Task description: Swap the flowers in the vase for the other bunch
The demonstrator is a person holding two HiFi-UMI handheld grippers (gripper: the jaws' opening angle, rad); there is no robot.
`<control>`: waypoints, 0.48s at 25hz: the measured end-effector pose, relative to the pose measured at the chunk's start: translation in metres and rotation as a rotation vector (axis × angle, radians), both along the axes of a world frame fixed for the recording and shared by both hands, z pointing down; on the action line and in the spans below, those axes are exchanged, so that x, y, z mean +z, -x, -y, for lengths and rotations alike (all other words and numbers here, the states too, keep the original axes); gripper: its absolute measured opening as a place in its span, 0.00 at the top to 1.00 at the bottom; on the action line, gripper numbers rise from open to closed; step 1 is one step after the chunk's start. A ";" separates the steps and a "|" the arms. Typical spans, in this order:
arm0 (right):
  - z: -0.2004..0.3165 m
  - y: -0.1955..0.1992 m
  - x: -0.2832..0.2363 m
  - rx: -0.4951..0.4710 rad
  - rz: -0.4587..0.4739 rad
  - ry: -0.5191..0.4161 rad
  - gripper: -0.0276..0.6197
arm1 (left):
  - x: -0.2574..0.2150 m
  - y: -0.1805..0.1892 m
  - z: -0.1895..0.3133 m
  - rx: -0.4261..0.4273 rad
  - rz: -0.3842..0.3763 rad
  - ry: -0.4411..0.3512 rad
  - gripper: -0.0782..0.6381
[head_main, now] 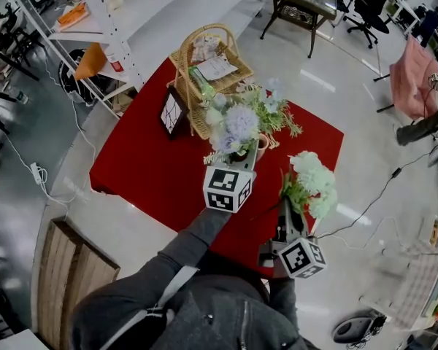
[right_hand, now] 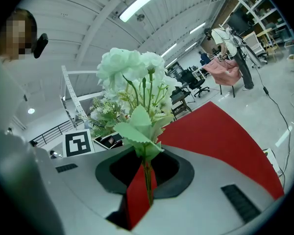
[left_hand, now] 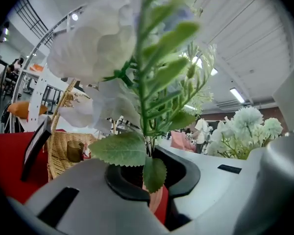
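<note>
A bunch of lavender and white flowers [head_main: 237, 122] with green leaves stands in a small peach vase [head_main: 261, 146] on the red cloth. My left gripper [head_main: 244, 159] points level at it. In the left gripper view this bunch [left_hand: 112, 48] fills the frame, and my left gripper [left_hand: 149, 173] is shut on its stems just above the vase [left_hand: 156, 202]. My right gripper [head_main: 286, 206] is at the table's near right, shut on the stem of a pale green bunch [head_main: 314, 181] held upright. In the right gripper view that stem runs between the jaws of the right gripper [right_hand: 147, 180] with the blooms [right_hand: 132, 70] above.
A wicker basket [head_main: 208, 71] with papers stands behind the vase, and a dark picture frame [head_main: 172, 111] leans to its left. The red cloth [head_main: 146, 173] covers the table. A white shelf unit [head_main: 109, 20] stands at the far left, and a wooden crate [head_main: 66, 268] sits on the floor at the near left.
</note>
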State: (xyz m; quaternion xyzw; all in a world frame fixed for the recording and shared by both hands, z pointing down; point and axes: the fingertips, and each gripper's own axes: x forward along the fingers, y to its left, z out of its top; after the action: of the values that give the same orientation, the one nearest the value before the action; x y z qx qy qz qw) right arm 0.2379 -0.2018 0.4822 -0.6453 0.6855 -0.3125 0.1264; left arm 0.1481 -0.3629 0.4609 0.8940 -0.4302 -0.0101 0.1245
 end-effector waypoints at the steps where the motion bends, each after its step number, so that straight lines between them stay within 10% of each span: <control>1: 0.000 0.000 0.000 -0.001 0.000 -0.001 0.87 | -0.001 0.000 0.000 0.003 0.001 0.003 0.84; 12: 0.000 0.005 -0.004 -0.012 0.000 -0.014 0.87 | -0.015 0.004 0.001 0.031 0.005 -0.006 0.84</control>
State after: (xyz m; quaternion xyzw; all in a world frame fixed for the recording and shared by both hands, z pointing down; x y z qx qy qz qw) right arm 0.2332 -0.2020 0.4782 -0.6404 0.6914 -0.3086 0.1290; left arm 0.1445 -0.3635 0.4464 0.9011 -0.4164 -0.0072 0.1207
